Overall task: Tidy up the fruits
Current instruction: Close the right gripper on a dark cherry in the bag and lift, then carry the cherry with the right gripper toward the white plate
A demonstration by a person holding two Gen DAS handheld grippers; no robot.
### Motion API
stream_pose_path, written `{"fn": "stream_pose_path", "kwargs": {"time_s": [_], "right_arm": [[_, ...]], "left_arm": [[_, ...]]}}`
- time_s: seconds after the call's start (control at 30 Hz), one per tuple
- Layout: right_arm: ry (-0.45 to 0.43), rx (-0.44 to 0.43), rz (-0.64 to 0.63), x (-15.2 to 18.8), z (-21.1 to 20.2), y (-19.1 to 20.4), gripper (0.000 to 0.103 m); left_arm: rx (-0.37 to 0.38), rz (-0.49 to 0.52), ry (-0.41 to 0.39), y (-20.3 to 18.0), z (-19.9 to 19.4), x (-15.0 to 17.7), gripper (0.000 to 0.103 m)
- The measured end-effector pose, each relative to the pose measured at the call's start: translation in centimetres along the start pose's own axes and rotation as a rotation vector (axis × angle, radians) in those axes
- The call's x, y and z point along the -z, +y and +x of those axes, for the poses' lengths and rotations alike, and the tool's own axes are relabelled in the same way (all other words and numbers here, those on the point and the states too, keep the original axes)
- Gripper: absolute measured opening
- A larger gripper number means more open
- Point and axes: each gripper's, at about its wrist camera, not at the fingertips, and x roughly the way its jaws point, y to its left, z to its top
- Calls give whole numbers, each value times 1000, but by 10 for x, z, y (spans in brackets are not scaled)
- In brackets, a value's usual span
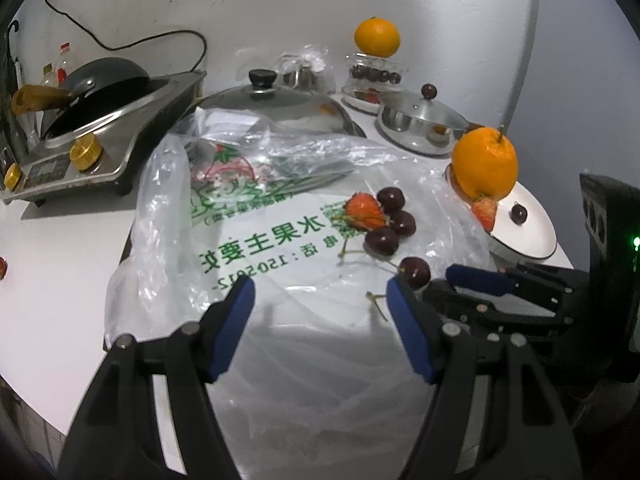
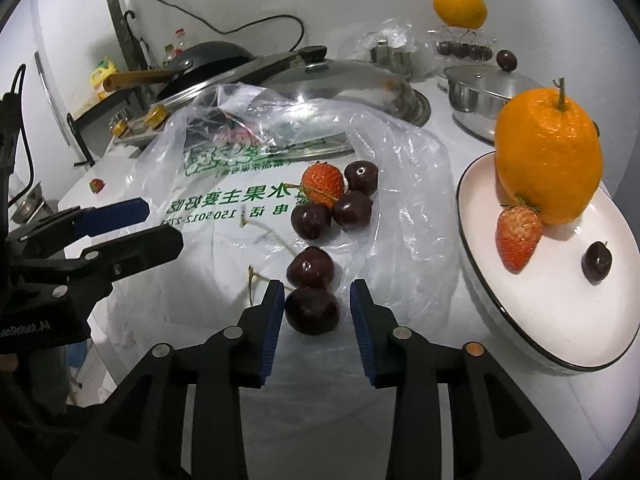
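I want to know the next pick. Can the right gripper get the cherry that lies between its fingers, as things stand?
Probably yes. The right gripper stands open astride the cherry on the plastic bag; nothing lies between pads and fruit. A second cherry sits close beyond it and might get nudged.

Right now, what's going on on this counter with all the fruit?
A person is sorting fruit with a hand-held tool in each hand. The right tool brackets a dark cherry lying on the plastic bag, its pads not pressing it. The left tool hangs open and empty. More cherries and a strawberry wait on the bag; the white plate holds an orange, a strawberry and a cherry.
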Motion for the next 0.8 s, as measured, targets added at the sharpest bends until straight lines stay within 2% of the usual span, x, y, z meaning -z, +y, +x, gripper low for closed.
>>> {"fn": "stream_pose_path", "kwargs": {"time_s": [0.37, 0.43, 0.8], "right_arm": [[16, 15, -56, 3, 4, 9, 35], [6, 23, -61, 3, 3, 10, 32], [-86, 11, -82, -4, -30, 13, 32]], "left_arm": [[-3, 0, -7, -1, -4, 0, 70], [-4, 1, -12, -1, -6, 0, 70], [-9, 5, -26, -7, -14, -2, 70]]}}
